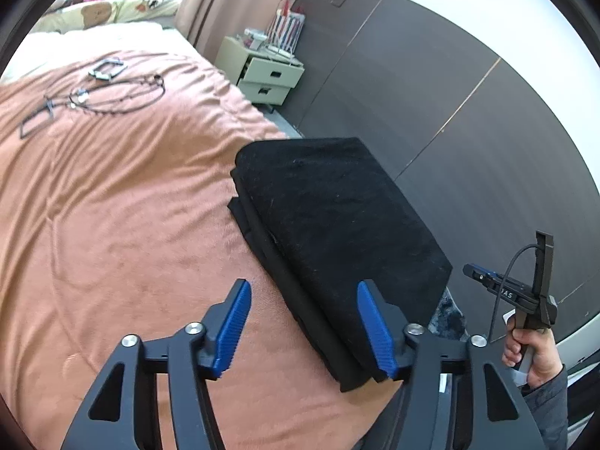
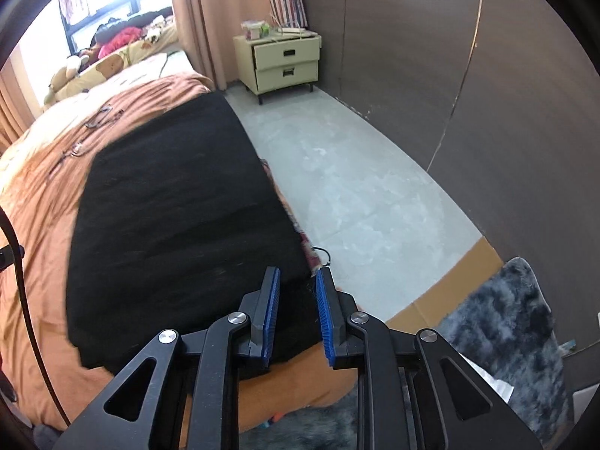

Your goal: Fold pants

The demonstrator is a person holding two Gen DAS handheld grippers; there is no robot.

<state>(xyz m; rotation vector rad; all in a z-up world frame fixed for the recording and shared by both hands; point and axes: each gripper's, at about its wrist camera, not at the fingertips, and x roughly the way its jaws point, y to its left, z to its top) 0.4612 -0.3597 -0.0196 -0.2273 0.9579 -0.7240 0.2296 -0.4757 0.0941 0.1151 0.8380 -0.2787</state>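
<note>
The black pants (image 1: 337, 225) lie folded into a thick rectangle on the orange bedspread (image 1: 131, 225), near the bed's right edge. My left gripper (image 1: 303, 288) is open wide, empty, just above the near end of the pants. The right gripper shows in the left wrist view (image 1: 498, 281), held in a hand off the bed's right side. In the right wrist view the pants (image 2: 180, 225) fill the left middle. My right gripper (image 2: 298, 277) is open with a narrow gap, empty, over the near right corner of the pants.
Black cables and small devices (image 1: 105, 90) lie on the bedspread farther back. A cream nightstand (image 2: 287, 62) with a striped bag stands by the dark wall (image 2: 487, 93). Grey floor (image 2: 356, 195), a cardboard sheet and a grey fluffy rug (image 2: 502, 330) lie right of the bed.
</note>
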